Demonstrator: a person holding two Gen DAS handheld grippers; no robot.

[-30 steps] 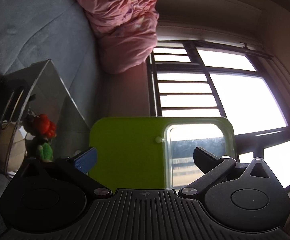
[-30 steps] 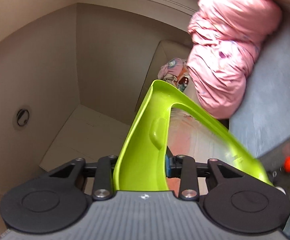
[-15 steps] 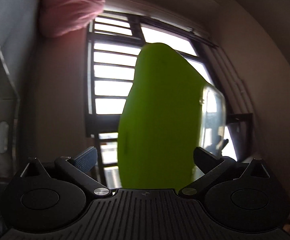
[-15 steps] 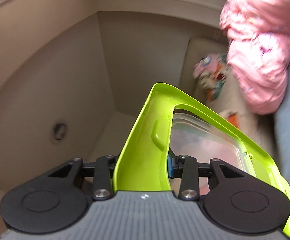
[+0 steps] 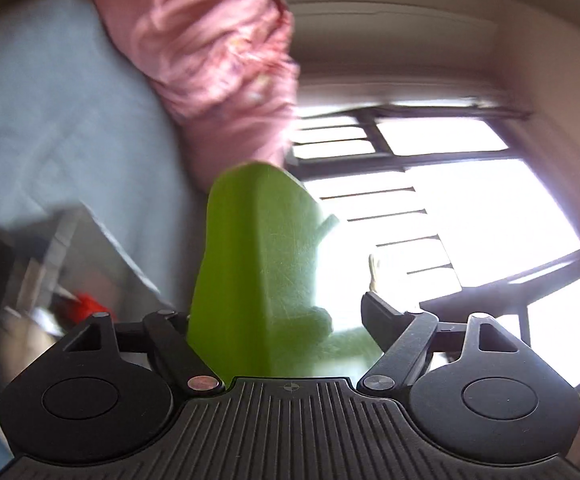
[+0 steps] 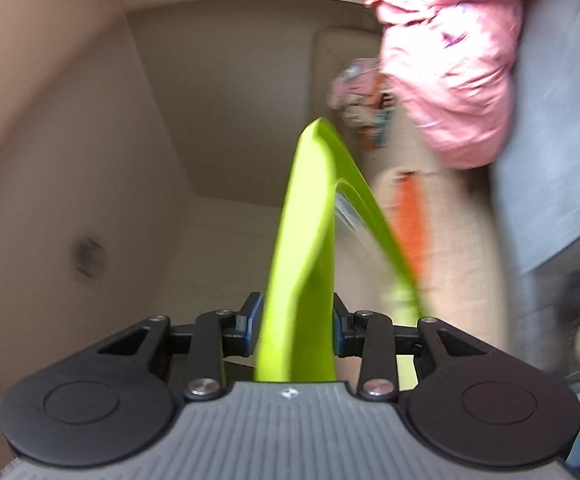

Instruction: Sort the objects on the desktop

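A lime-green lid [image 6: 301, 248] with a clear window stands edge-on in the right wrist view. My right gripper [image 6: 294, 324] is shut on its lower rim, with the blue pads [image 6: 252, 318] pressing both faces. In the left wrist view the same green lid [image 5: 258, 264] rises between the fingers of my left gripper [image 5: 276, 322]. Those jaws are closing around it. The left finger sits against the lid's edge, while a gap of light still shows beside the right finger [image 5: 381, 318]. Both views are blurred by motion.
A pink bundle of bedding [image 5: 214, 52] lies on a grey-blue mattress [image 5: 50, 120]. A clear stand [image 5: 102, 248] with a red toy [image 5: 88, 304] sits low on the left. A barred window [image 5: 429, 200] fills the right. Beige walls [image 6: 70, 140] sit behind the lid.
The left gripper's jaws have narrowed from wide open to close around the green lid. Both views swung, and the lid turned from flat-on to edge-on. The right grip is unchanged.
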